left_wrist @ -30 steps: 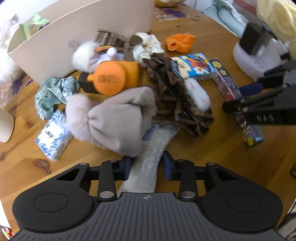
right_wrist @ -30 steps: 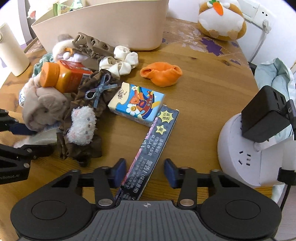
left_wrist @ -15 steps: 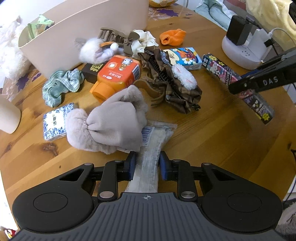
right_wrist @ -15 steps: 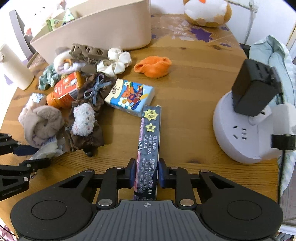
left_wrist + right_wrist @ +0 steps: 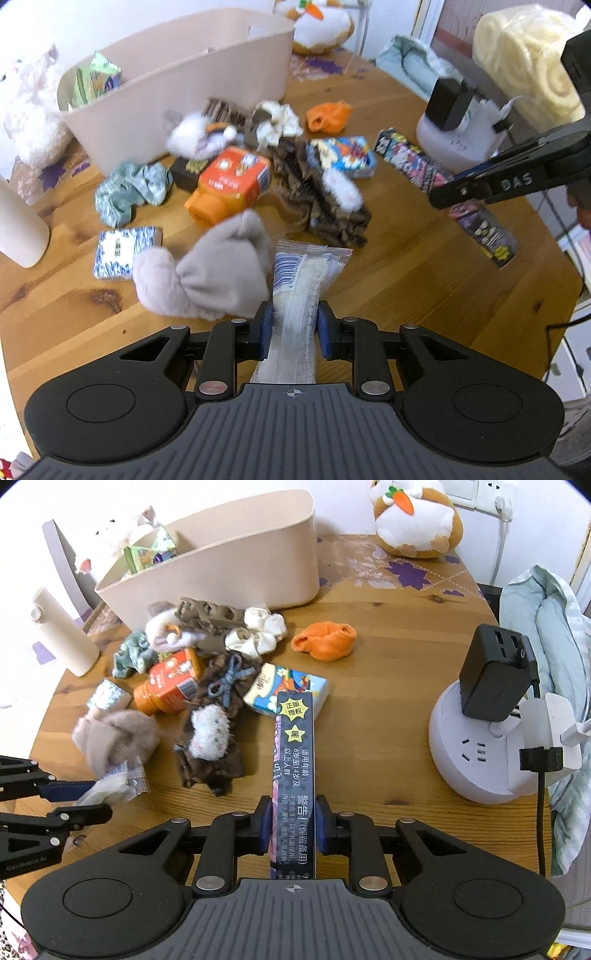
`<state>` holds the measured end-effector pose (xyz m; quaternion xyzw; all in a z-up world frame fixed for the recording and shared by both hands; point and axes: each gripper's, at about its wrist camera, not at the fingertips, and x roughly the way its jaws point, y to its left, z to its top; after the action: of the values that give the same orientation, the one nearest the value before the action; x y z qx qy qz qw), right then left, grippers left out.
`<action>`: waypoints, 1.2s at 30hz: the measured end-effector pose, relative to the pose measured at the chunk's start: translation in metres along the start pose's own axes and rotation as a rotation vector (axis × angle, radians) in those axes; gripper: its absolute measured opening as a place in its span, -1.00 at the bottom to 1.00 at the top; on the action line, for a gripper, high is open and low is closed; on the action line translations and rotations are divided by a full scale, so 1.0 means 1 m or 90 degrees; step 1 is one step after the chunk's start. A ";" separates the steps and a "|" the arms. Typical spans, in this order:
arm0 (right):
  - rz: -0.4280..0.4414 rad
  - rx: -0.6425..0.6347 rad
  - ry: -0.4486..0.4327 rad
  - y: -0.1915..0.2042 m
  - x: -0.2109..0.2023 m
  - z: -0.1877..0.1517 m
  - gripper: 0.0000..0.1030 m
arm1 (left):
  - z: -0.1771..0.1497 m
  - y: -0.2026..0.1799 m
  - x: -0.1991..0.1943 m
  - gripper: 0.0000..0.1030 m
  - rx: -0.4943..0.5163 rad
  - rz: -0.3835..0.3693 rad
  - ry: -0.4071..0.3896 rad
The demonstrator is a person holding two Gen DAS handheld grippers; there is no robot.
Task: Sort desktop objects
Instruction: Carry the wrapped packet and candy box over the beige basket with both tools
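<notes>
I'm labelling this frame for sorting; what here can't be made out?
- Beige plastic bin: its wall hides most contents in both views.
- Clear plastic packet in the left hand-held gripper: contents unreadable.
- Long dark printed box in the right hand-held gripper: near end hidden behind the gripper body.

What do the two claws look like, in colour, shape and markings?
Both are matte black. Each has a ribbed centre plate, two round discs, silver rivets on the linkages and blue pads on its fingers. The right claw bears white letters "DAS"; the left claw bears small grey lettering.
</notes>
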<state>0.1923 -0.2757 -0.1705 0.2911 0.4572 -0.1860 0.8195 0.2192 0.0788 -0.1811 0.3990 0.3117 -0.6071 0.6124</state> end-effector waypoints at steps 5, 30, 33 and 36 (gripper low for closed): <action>0.011 -0.012 -0.029 0.007 -0.017 0.009 -0.59 | 0.011 -0.001 -0.019 -0.51 0.008 0.002 -0.039; -0.039 -0.108 -0.198 0.032 -0.059 0.149 -0.59 | 0.152 0.072 -0.049 -0.51 -0.010 0.114 -0.185; -0.046 -0.125 -0.203 0.035 -0.055 0.167 -0.59 | 0.168 0.077 -0.041 -0.51 -0.020 0.126 -0.188; -0.063 -0.137 -0.203 0.036 -0.044 0.185 -0.59 | 0.184 0.082 -0.031 -0.51 -0.034 0.147 -0.193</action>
<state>0.3089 -0.3660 -0.0451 0.1460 0.3523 -0.2198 0.8979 0.2792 -0.0701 -0.0558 0.3195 0.1841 -0.5777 0.7282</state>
